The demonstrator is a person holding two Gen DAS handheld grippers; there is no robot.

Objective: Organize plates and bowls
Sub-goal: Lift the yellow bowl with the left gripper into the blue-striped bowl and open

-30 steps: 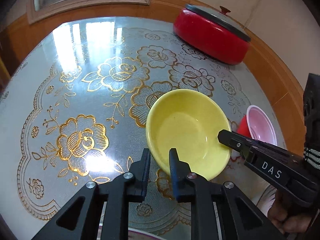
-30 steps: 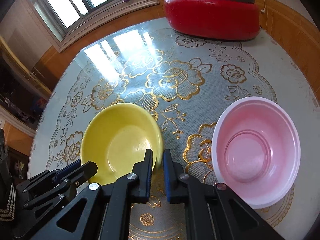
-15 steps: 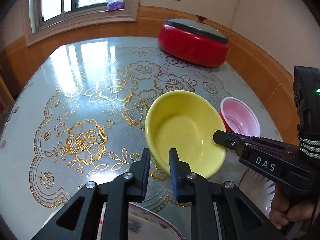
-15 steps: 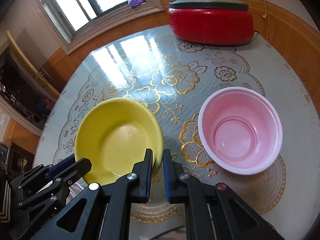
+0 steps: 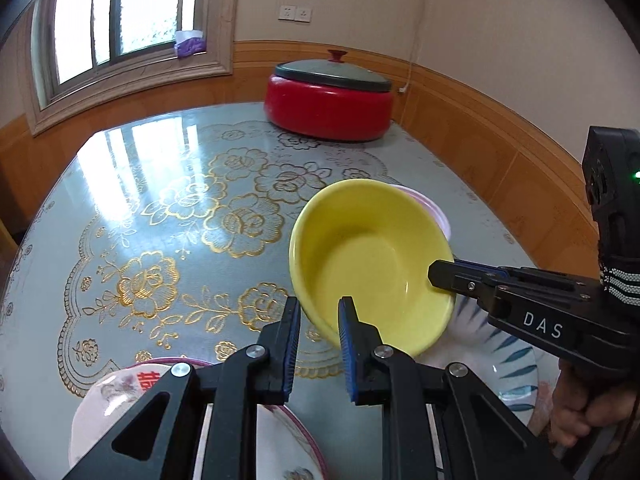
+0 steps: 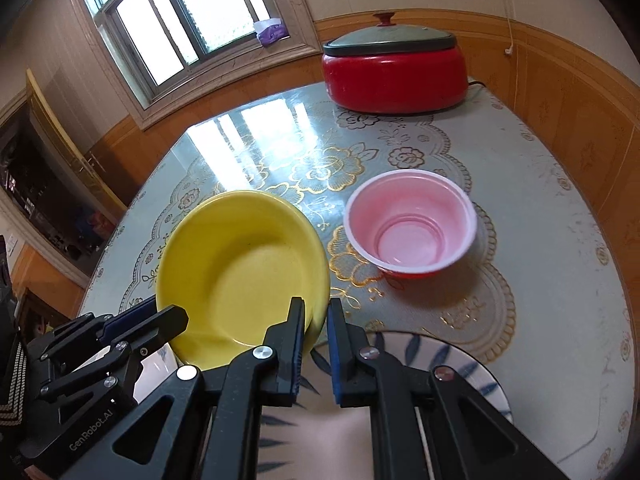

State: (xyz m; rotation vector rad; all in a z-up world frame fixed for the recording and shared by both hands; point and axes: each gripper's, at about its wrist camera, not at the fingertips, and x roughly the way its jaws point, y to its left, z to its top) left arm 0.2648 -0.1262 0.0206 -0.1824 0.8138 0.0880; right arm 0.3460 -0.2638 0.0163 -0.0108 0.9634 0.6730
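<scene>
Left-wrist view showed my left gripper (image 5: 319, 342) with its fingers pinching the near rim of the yellow bowl (image 5: 370, 256), which I held tilted above the tabletop (image 5: 160, 208). My right gripper (image 6: 316, 344) clamped the same bowl's rim from the other side. Below lay a blue-leaf plate (image 6: 452, 356) and a red-lettered bowl (image 5: 120, 396). Just beyond stood the pink bowl (image 6: 412, 224), and at the far edge, the lidded red pot (image 6: 394, 76).

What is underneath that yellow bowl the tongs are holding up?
The yellow bowl hangs tilted over the table's patterned cloth. Near its lower edge lies a blue-leaf plate. At its left side is a white dish. The bowl hides whatever sits directly beneath it.
</scene>
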